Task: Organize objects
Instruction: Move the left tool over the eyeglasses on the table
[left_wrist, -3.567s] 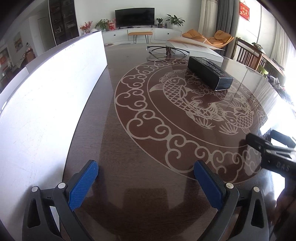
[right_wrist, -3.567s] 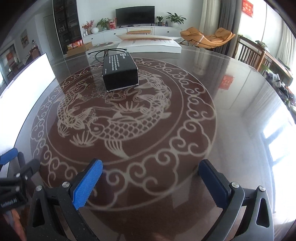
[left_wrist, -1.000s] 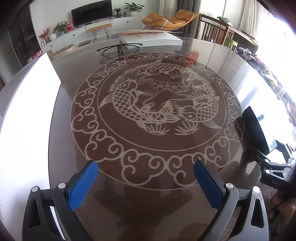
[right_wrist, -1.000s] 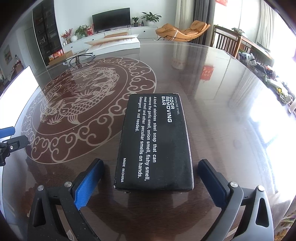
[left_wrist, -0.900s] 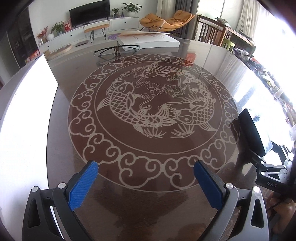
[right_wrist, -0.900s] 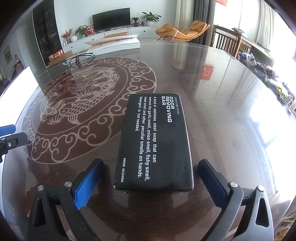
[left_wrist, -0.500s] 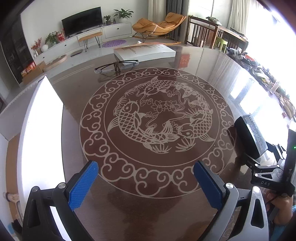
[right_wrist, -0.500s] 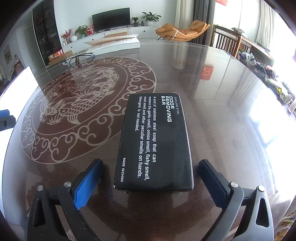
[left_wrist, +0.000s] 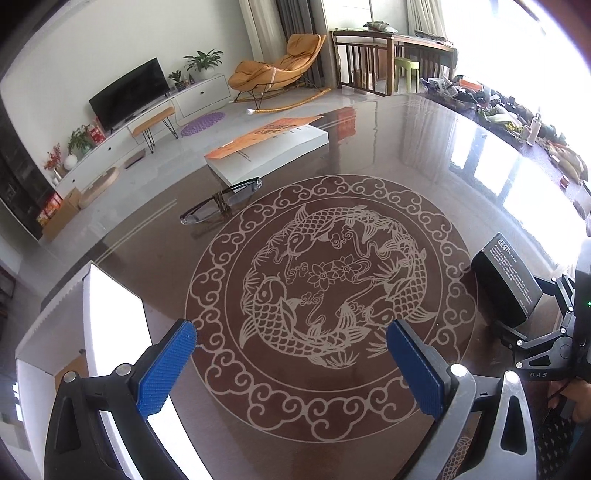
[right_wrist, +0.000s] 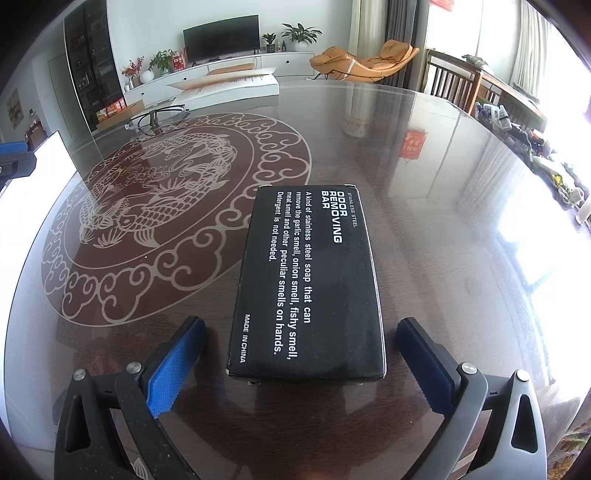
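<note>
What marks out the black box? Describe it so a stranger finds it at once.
Start at the round dark table with the pale fish medallion. The box lies flat just outside the medallion's rim, between the right gripper's open jaws. It is the only black thing there, printed in white with "ODOR REMOVING BAR"; the glasses and the white book lie far across.

Table centre (left_wrist: 325, 206) bare; glasses (left_wrist: 221, 201), book (left_wrist: 266, 151) at far edge.
</note>
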